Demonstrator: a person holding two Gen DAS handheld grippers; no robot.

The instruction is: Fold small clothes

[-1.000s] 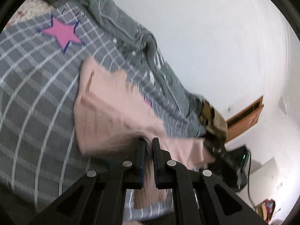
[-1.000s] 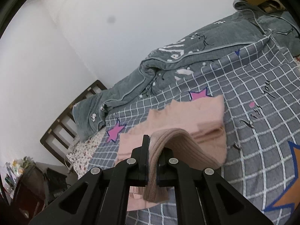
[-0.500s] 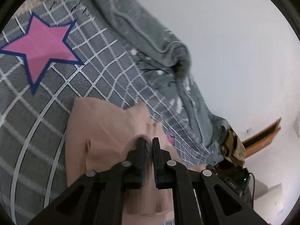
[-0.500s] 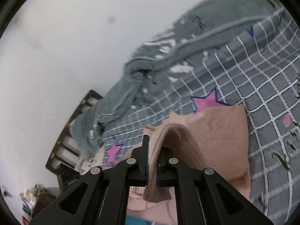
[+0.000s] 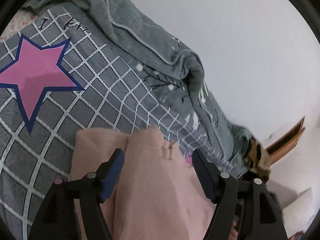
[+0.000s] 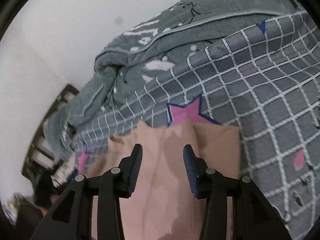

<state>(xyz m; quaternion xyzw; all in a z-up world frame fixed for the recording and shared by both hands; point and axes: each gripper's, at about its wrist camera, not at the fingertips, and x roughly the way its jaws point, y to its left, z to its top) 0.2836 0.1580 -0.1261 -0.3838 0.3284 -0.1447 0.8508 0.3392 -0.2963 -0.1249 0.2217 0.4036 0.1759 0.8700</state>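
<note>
Pink garment (image 5: 156,190) on grey checked bedspread (image 5: 96,92), white wall (image 5: 250,40), both grippers just opened, holding nothing

Bed cover (image 5: 112,92): grey, white grid lines, spread flat. Large pink star (image 5: 38,76) with dark blue outline printed on it; in the right wrist view a second pink star (image 6: 188,114), its lower points hidden. Black script lettering near cover's far edge. Quilt (image 5: 152,46): grey-green, pale piping, white flecks and black twig print, bunched in a ridge along the cover's far side, against the white wall (image 5: 240,40). Dark slatted bed frame (image 6: 50,120) at left of right wrist view, blurred. Wooden door frame (image 5: 288,138) by the wall.
</note>
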